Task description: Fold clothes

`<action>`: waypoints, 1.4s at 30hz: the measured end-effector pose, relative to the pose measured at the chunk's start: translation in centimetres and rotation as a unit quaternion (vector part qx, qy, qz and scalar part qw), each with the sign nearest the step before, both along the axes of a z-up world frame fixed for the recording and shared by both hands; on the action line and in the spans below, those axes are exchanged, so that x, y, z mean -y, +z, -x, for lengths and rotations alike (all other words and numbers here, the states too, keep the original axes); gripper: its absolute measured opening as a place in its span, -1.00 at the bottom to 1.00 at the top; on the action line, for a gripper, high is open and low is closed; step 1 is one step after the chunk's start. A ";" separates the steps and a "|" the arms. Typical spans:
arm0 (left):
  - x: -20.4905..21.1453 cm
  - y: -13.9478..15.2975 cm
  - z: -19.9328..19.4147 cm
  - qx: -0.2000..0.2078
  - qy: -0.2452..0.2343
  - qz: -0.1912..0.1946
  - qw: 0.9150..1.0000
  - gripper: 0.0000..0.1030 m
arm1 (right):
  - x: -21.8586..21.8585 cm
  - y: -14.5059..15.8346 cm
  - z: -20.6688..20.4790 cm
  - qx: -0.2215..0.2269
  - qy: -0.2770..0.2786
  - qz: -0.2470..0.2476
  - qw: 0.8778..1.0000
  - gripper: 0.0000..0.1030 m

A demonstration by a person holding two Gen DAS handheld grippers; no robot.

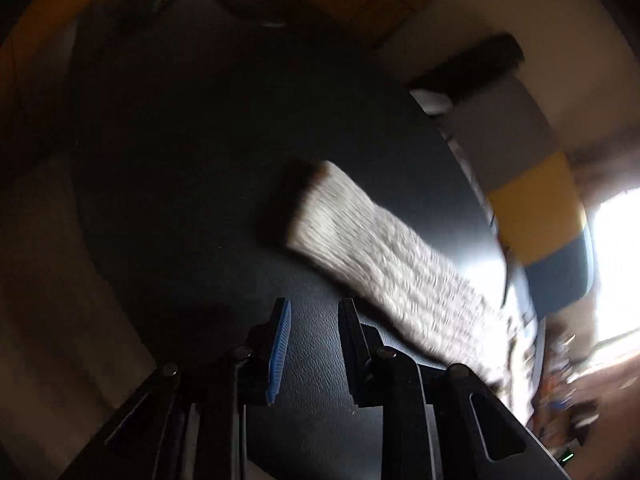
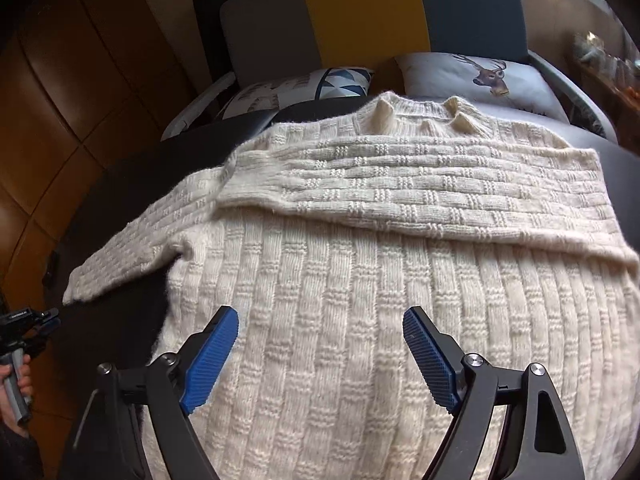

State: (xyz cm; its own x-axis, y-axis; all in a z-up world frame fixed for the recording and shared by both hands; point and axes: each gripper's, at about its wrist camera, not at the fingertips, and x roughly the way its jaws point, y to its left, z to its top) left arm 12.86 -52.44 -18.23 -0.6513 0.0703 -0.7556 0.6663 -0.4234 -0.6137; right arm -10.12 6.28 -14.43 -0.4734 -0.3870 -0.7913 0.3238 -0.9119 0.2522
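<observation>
Right gripper (image 2: pixel 318 356): jaws spread wide, holding nothing, poised over the sweater's lower body.
Left gripper (image 1: pixel 310 344): jaws part open, empty, above the dark surface (image 1: pixel 200 160) just short of the outstretched sleeve's cuff.
Cream knit sweater (image 2: pixel 360 320): spread flat on the dark surface.
Done: one sleeve (image 2: pixel 440 192) lies folded across the sweater's chest.
Left: other sleeve (image 2: pixel 132 256) lies out to the sweater's side; body not yet folded.
Beyond the sweater's collar: deer-print cushion (image 2: pixel 480 80).

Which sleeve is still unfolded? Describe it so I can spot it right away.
Find the cream knit sweater on the dark surface. One sleeve lies folded across its chest. The unfolded sleeve sticks out flat past the body, toward the left tongs.
</observation>
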 end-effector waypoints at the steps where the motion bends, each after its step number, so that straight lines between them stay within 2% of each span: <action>1: 0.4 -0.5 0.0 -0.013 0.011 -0.020 1.000 -0.50 | 0.0 0.2 0.0 -0.003 0.001 -0.001 1.000 0.67; 3: 1.0 -1.6 0.2 -0.036 0.035 -0.058 0.997 -0.48 | 0.0 0.6 -0.2 -0.008 0.004 -0.003 1.000 0.69; 7: 1.0 -3.3 0.8 -0.076 0.079 -0.125 0.986 -0.45 | -0.5 1.2 -0.2 -0.015 -0.003 0.005 1.000 0.76; 15: -0.5 -4.5 1.8 -0.094 0.157 -0.189 0.965 -0.45 | -1.5 0.5 0.8 -0.003 -0.019 0.025 1.000 0.79; 17: -0.8 -4.9 1.9 -0.098 0.186 -0.207 0.956 -0.45 | -1.7 0.4 1.4 -0.003 -0.022 0.025 0.999 0.79; 18: -1.0 -5.1 1.8 -0.101 0.204 -0.217 0.949 -0.53 | -1.9 0.4 1.8 -0.005 -0.024 0.025 0.999 0.79; 19: -1.1 -5.1 2.0 -0.098 0.208 -0.214 0.949 -0.70 | -2.1 0.5 2.3 -0.008 -0.027 0.024 0.999 0.79; 21: -1.4 -4.9 2.6 -0.089 0.211 -0.203 0.952 -0.88 | -2.5 1.0 3.3 -0.019 -0.035 0.020 0.999 0.79; 22: -1.5 -4.9 2.8 -0.084 0.212 -0.198 0.953 -0.88 | -2.7 1.3 3.9 -0.027 -0.038 0.013 0.999 0.79; 24: -2.0 -4.3 3.7 -0.081 0.196 -0.180 0.960 -0.88 | -3.3 1.6 4.9 -0.038 -0.046 -0.005 0.998 0.79; 28: -3.6 -1.4 5.5 -0.111 0.153 -0.146 0.971 -0.88 | -5.2 1.3 6.8 -0.044 -0.080 -0.043 0.995 0.80; 31: -6.2 1.2 7.6 -0.144 0.109 -0.146 0.973 -0.88 | -6.6 0.4 8.4 -0.030 -0.106 -0.054 0.992 0.79; 34: -9.8 4.1 10.1 -0.174 0.057 -0.145 0.972 -0.88 | -7.3 -1.0 9.7 -0.005 -0.114 -0.053 0.992 0.79; 37: -15.2 7.1 13.1 -0.199 -0.009 -0.145 0.969 -0.88 | -7.8 -2.2 10.1 0.012 -0.122 -0.031 0.992 0.80; 42: -25.8 11.1 18.5 -0.223 -0.128 -0.148 0.955 -0.88 | -9.2 -1.2 8.6 -0.003 -0.120 0.036 0.992 0.80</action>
